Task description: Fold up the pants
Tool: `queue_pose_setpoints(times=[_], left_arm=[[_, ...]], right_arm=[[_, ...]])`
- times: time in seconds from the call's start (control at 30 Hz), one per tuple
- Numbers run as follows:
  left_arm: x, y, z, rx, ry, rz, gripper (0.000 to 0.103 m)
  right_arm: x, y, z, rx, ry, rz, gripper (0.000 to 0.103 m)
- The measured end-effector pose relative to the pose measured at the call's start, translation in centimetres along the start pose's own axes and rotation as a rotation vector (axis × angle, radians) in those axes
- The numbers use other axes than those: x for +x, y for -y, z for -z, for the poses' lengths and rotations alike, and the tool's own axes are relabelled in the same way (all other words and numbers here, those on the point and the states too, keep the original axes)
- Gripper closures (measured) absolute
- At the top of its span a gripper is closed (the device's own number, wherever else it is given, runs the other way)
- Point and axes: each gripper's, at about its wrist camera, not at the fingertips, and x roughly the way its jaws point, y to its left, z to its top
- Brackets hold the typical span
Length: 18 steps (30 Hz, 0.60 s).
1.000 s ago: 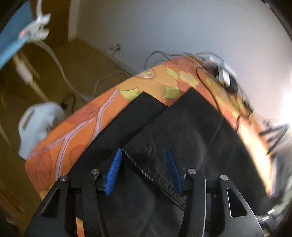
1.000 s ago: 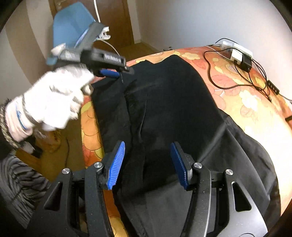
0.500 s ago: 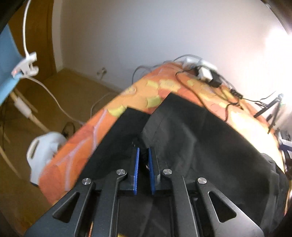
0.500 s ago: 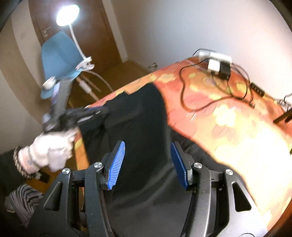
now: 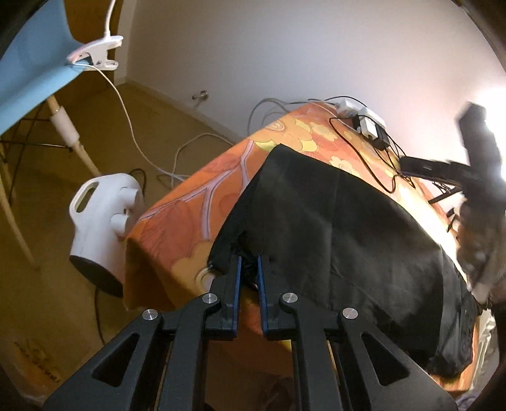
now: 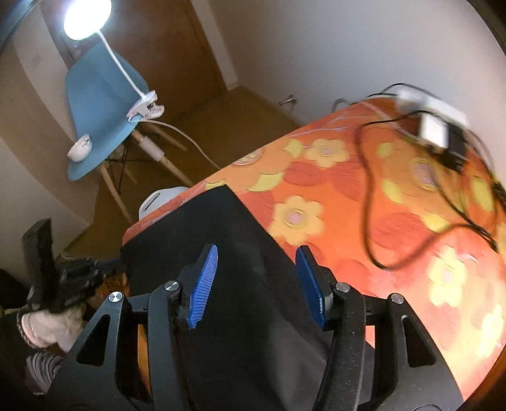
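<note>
Black pants (image 5: 332, 221) lie spread on a table with an orange flowered cloth (image 5: 196, 202). My left gripper (image 5: 248, 268) is shut on the near corner of the pants at the table's front edge and holds it slightly lifted. In the right wrist view the pants (image 6: 221, 253) reach from the table's left edge toward me. My right gripper (image 6: 257, 272) is open and empty above the pants' far end. The left gripper and gloved hand (image 6: 60, 284) show at the left, blurred.
A white jug-shaped appliance (image 5: 104, 224) stands on the floor by the table's corner. A blue chair (image 6: 101, 104) carries a lit clip lamp (image 6: 87, 15) and a small bowl (image 6: 80, 151). Power strip, chargers and black cables (image 6: 436, 132) lie on the cloth's far side.
My left gripper closed on the pants' corner and pulled it back toward the table's front edge. My right gripper stayed open and moved forward toward the far end of the pants.
</note>
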Motion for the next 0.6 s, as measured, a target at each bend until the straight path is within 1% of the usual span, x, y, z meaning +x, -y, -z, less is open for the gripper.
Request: queue_pose_setpoints(times=[0.07, 0.17, 0.33, 0.4, 0.47, 0.5, 0.57, 0.6], left_arm=[[-0.5, -0.3, 0.3, 0.005, 0.004, 0.007, 0.095], [-0.3, -0.7, 0.5, -0.001, 0.001, 0.01, 0.095], [0.4, -1.3, 0.6, -0.003, 0.0, 0.017, 0.095], [0.6, -1.3, 0.6, -0.004, 0.0, 0.02, 0.095], [0.7, -1.5, 0.8, -0.005, -0.001, 0.025, 0.095], [0.7, -1.6, 0.9, -0.006, -0.002, 0.027, 0.095], [0.9, -1.8, 0.8, -0.012, -0.002, 0.032, 0.095], [1.0, -1.7, 0.8, -0.011, 0.0, 0.032, 0.095]], right_arm=[[2.6, -0.9, -0.8, -0.021, -0.039, -0.003, 0.052], [5.4, -1.5, -1.4, -0.035, -0.086, 0.004, 0.053], [9.1, -2.9, -2.5, -0.054, -0.123, -0.011, 0.053], [10.4, -3.4, -2.7, -0.084, -0.141, 0.018, 0.053], [11.8, -3.7, -2.7, -0.115, -0.165, 0.072, 0.053], [12.0, -3.8, -2.8, -0.13, -0.151, 0.084, 0.053], [12.1, -4.0, -2.8, -0.142, -0.153, 0.098, 0.053], [12.1, -4.1, -2.7, -0.149, -0.152, 0.106, 0.055]])
